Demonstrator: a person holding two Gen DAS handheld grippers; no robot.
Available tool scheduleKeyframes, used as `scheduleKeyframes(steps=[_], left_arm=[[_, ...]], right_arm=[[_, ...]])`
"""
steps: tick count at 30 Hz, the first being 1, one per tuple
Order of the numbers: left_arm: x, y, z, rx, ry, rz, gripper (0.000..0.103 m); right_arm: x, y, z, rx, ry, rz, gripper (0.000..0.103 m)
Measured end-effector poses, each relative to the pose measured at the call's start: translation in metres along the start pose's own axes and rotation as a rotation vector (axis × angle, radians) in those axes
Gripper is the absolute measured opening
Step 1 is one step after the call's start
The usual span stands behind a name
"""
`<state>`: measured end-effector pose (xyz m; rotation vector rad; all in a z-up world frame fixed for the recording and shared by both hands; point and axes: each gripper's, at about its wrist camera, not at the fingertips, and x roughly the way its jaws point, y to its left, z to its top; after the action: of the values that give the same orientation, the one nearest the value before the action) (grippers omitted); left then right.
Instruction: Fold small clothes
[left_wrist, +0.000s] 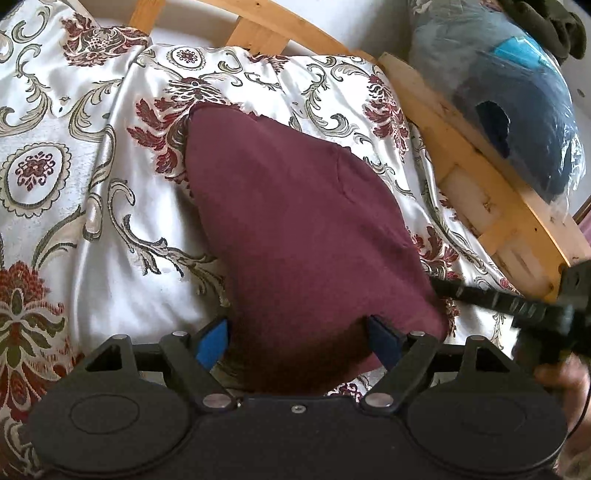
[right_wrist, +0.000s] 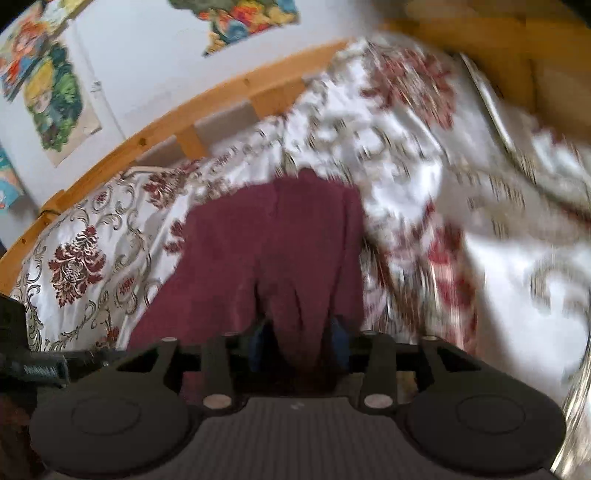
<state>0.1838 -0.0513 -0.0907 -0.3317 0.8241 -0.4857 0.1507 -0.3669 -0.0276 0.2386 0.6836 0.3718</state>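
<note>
A maroon garment lies on a floral bedspread, its far part flat and its near end lifted. My left gripper has its blue-padded fingers on either side of the near edge, with a wide bundle of cloth between them. My right gripper is shut on a narrow bunched fold of the same garment; that view is motion-blurred. The right gripper also shows at the right edge of the left wrist view, its fingers reaching under the cloth's corner.
A wooden bed frame runs along the far and right sides. A plastic-wrapped dark bundle sits beyond the frame at right. Colourful posters hang on the wall behind the bed.
</note>
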Motion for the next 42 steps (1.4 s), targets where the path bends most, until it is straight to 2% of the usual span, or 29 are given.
scheduleKeyframes(steps=[4,9,11,12,13,14,15,16,20,24,27,29,30,32,33,34,41,42], left_arm=[[0.002,-0.002,-0.002,0.007,0.005,0.006,0.082],[0.005,-0.003,-0.003,0.010,0.006,0.009,0.083],[0.005,-0.003,-0.004,0.012,0.005,0.009,0.083],[0.004,-0.003,-0.004,0.013,0.005,0.009,0.083],[0.005,-0.003,-0.004,0.016,0.005,0.009,0.083],[0.005,-0.003,-0.004,0.017,0.004,0.009,0.083],[0.005,-0.003,-0.004,0.019,0.004,0.008,0.083],[0.005,-0.004,-0.004,0.022,0.004,0.006,0.083],[0.004,-0.005,-0.005,0.046,-0.014,-0.025,0.082],[0.005,-0.004,-0.004,0.038,-0.015,-0.033,0.082],[0.006,-0.003,-0.003,0.029,-0.010,-0.035,0.082],[0.005,-0.004,-0.004,0.034,-0.009,-0.032,0.082],[0.005,-0.004,-0.004,0.038,-0.009,-0.030,0.082],[0.005,-0.004,-0.004,0.041,-0.009,-0.029,0.082],[0.005,-0.004,-0.004,0.040,-0.009,-0.029,0.082],[0.005,-0.003,-0.004,0.039,-0.008,-0.030,0.082],[0.006,-0.003,-0.004,0.038,-0.007,-0.031,0.082],[0.006,-0.003,-0.004,0.038,-0.007,-0.032,0.082]], right_arm=[[0.004,0.002,0.028,-0.030,-0.038,-0.008,0.064],[0.041,-0.006,0.062,-0.045,-0.056,-0.057,0.064],[0.057,-0.009,0.072,-0.044,-0.052,-0.089,0.056],[0.066,-0.010,0.076,-0.056,-0.041,-0.120,0.049],[0.073,-0.010,0.079,-0.071,-0.031,-0.136,0.037],[0.079,-0.011,0.081,-0.079,-0.021,-0.130,0.029],[0.082,-0.011,0.082,-0.082,-0.011,-0.115,0.014],[0.083,-0.009,0.083,-0.092,-0.010,-0.109,0.009],[0.072,0.007,0.082,-0.198,-0.070,-0.173,0.007],[0.072,0.000,0.080,-0.190,-0.052,-0.191,0.007],[0.076,-0.010,0.082,-0.123,-0.040,-0.154,0.008],[0.077,-0.013,0.084,-0.106,-0.038,-0.133,0.011],[0.078,-0.015,0.085,-0.102,-0.033,-0.120,0.017],[0.078,-0.016,0.088,-0.091,-0.031,-0.106,0.034],[0.078,-0.017,0.090,-0.088,-0.033,-0.093,0.048],[0.078,-0.017,0.092,-0.085,-0.036,-0.080,0.054],[0.097,-0.021,0.108,-0.077,0.003,-0.025,0.081],[0.102,-0.021,0.109,-0.080,0.018,-0.017,0.088]])
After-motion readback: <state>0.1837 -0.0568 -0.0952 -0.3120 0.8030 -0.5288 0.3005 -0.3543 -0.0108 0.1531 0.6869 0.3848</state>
